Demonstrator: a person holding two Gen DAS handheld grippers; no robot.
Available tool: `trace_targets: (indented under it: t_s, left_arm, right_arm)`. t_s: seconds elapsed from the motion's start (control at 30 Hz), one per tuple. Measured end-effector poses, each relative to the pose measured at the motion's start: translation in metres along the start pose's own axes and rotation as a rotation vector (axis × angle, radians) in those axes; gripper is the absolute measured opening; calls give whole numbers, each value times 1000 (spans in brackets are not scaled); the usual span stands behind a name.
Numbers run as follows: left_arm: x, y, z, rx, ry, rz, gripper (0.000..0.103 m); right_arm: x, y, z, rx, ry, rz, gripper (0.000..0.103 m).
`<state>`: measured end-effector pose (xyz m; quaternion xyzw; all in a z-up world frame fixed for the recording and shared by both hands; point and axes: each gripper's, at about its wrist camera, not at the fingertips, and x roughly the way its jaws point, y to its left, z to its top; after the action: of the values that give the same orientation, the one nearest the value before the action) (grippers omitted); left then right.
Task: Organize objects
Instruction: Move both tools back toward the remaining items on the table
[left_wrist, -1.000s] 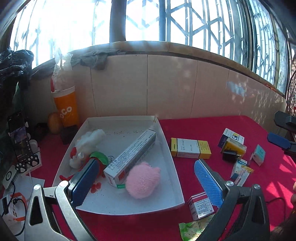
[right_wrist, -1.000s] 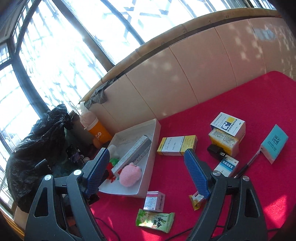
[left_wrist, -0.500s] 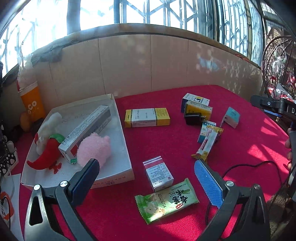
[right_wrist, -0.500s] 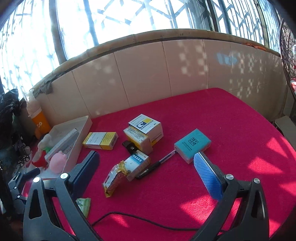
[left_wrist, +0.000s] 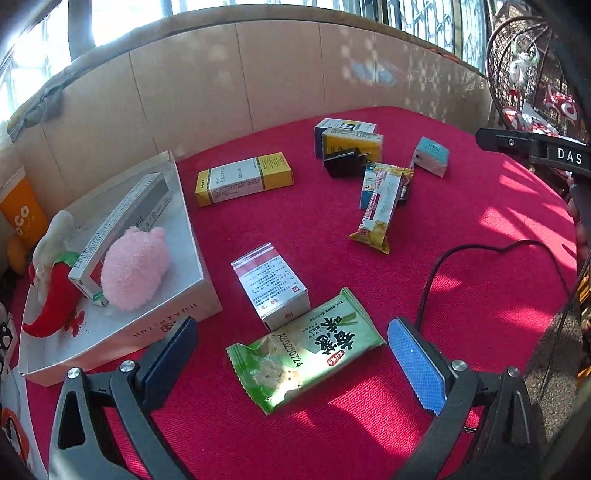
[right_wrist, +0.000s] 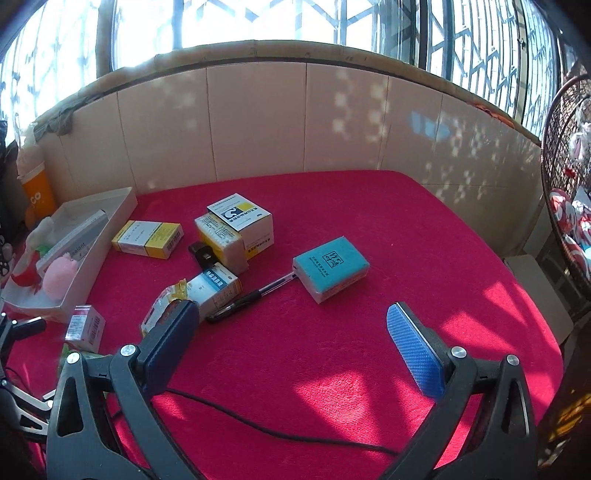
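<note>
My left gripper (left_wrist: 291, 343) is open low over the red cloth. A green snack packet (left_wrist: 306, 350) lies between its fingers, with a small red-and-white box (left_wrist: 273, 284) just beyond. At the left a white tray (left_wrist: 162, 325) holds a pink plush (left_wrist: 135, 267), a long white box (left_wrist: 122, 225) and a red chili toy (left_wrist: 51, 295). My right gripper (right_wrist: 291, 321) is wide open and empty. Ahead of it lie a teal box (right_wrist: 330, 267) and a black pen (right_wrist: 247, 297).
Mid-table lie a yellow-and-white box (left_wrist: 243, 179), stacked boxes (right_wrist: 240, 221), a black charger (left_wrist: 345, 162) and a yellow snack bar (left_wrist: 380, 206). A black cable (left_wrist: 432, 280) crosses the cloth at the right. An orange cup (right_wrist: 37, 192) stands by the tiled wall. The table edge drops off at the right.
Both views swung right, away from the tray. The left gripper came down over the green packet. The right gripper's jaws widened and now face the teal box.
</note>
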<state>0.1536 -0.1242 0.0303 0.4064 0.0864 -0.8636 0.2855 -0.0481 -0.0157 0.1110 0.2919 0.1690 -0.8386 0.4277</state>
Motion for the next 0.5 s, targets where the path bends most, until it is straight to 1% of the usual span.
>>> trace_targets:
  t_s: [0.1,0.2,0.27,0.37,0.43,0.5]
  left_arm:
    - [9,-5,-3,27,28,-14,103]
    - [11,0,-3,16,30,-15,103]
    - [12,5,-1,11,29,-27,103]
    - [19,9,-2,9,52,-44,103]
    - [22,10,-3,-14,58,-75,103]
    - [23,8,-4,-13,64,-83,103]
  right_arm:
    - [3,0,-1,-2,10,2,103]
    - [7,-1,-2,-2,22,0,103]
    - [11,-3,-3,-2,32,-13,103]
    - [17,-3,-4,-3,52,-32,103]
    - [18,-2,-5,-17,51,-48,103]
    - [18,1,-6,-38,44,-76,103]
